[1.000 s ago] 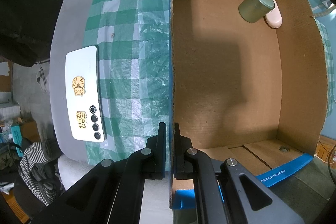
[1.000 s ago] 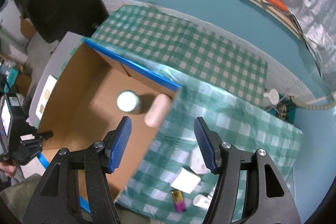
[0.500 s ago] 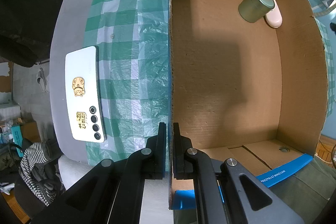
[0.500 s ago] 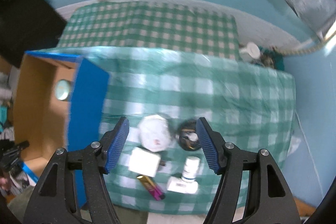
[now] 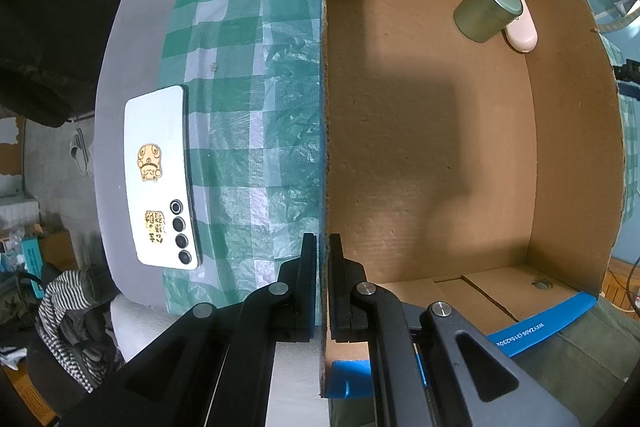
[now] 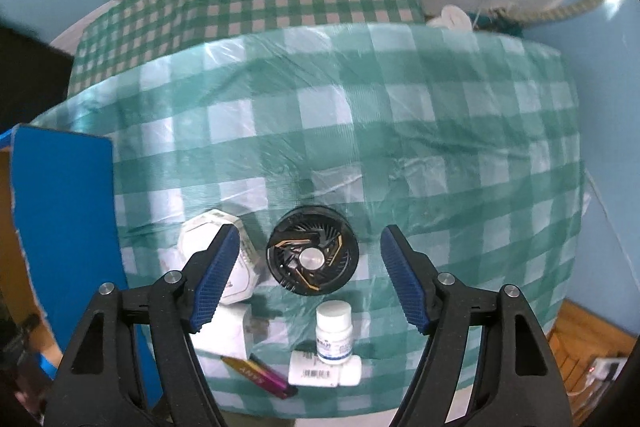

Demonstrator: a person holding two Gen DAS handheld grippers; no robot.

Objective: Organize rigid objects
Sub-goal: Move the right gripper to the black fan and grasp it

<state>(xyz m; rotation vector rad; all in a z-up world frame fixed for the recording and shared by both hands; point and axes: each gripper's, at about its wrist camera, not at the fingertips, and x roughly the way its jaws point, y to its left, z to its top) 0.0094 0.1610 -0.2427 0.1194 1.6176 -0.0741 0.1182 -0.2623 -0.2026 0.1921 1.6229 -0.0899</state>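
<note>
My left gripper (image 5: 323, 267) is shut on the left wall of the cardboard box (image 5: 325, 107), pinching its edge. Inside the box, in the far right corner, stand a green tin (image 5: 486, 9) and a pink oval case (image 5: 520, 27). My right gripper (image 6: 310, 271) hangs over the checked table, its jaws opening. A round black fan (image 6: 312, 261) lies below and between the blue pads, untouched. A white hexagonal box (image 6: 240, 267) sits partly behind the left finger. Two white pill bottles (image 6: 334, 331) (image 6: 324, 373), a white cube (image 6: 224, 331) and a pink-gold lighter (image 6: 260, 375) lie nearer.
A white phone (image 5: 160, 179) lies face down left of the box on the green checked cloth (image 5: 248, 107). The box's blue outer wall (image 6: 64, 219) stands at the left in the right wrist view. The table's near edge runs just below the bottles.
The right gripper has swung from over the box to over the loose objects and come lower, with its jaws wider. The left gripper has kept its hold on the box wall.
</note>
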